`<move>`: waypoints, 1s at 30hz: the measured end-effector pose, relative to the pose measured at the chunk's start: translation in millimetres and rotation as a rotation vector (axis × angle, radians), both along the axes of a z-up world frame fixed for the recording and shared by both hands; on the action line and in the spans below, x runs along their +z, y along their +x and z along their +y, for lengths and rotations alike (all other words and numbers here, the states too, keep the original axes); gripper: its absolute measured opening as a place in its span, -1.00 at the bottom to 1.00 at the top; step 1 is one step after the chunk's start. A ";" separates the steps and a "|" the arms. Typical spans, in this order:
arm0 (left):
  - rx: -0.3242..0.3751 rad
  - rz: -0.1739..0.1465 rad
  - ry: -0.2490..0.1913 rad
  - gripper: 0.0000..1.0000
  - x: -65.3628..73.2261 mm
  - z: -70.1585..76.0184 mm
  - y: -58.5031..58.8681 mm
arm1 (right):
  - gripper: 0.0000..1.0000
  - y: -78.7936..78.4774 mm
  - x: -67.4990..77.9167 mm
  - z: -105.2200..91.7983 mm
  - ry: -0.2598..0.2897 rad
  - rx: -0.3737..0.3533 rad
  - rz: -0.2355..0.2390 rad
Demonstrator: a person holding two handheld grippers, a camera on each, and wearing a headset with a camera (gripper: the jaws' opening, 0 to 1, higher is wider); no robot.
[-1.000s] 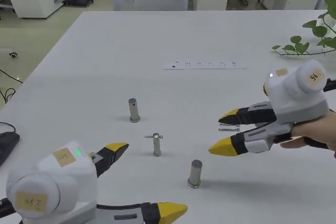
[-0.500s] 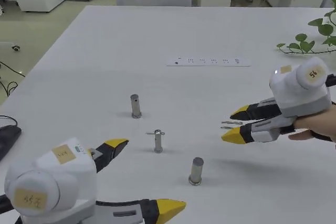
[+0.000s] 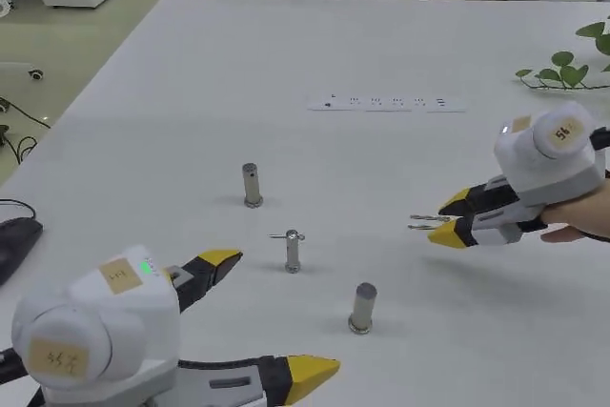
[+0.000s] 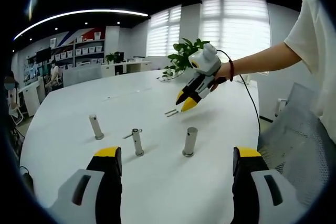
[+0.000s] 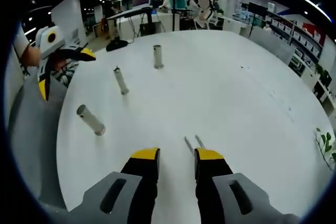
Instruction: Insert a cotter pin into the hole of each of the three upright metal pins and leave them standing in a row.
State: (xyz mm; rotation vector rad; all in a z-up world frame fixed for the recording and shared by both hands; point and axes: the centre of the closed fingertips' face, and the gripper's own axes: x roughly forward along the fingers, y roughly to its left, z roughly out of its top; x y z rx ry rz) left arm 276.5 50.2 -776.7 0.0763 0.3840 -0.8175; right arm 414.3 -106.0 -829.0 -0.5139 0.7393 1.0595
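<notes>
White is the colour of the counter [image 3: 191, 92], on which three upright metal pins are seen in a slanted row that runs from far left to near right. The far pin [image 3: 251, 184] and the near pin [image 3: 363, 307] are bare at the top, while through the hole near the top of the middle pin [image 3: 293, 256] a cotter pin [image 3: 279, 235] is passed, which sticks out mostly to the left. The three pins are well apart from each other. To the right of the row, the right claw [image 3: 438, 223] is held low over the counter by a hand [image 3: 577, 226], with its jaws narrowly apart. Two thin metal rods [image 3: 422, 223] lie side by side just in front of its yellow tips; in the right gripper view they are seen beside the tip of one jaw [image 5: 192, 143], and it cannot be told whether they are touched by it. The left claw [image 3: 283, 312] is held at the near left, its jaws spread widely and closed on nothing. In the left gripper view the near pin [image 4: 189, 141] stands between these jaws and further ahead. A flat socket strip [image 3: 386, 103] is set in the far part of the counter, and leaves of a plant [image 3: 567, 69] are seen at the far right.
</notes>
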 end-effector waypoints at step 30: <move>-0.004 -0.007 -0.019 0.75 2.7 2.0 1.6 | -0.71 17.9 -27.8 -12.6 -0.223 0.179 0.013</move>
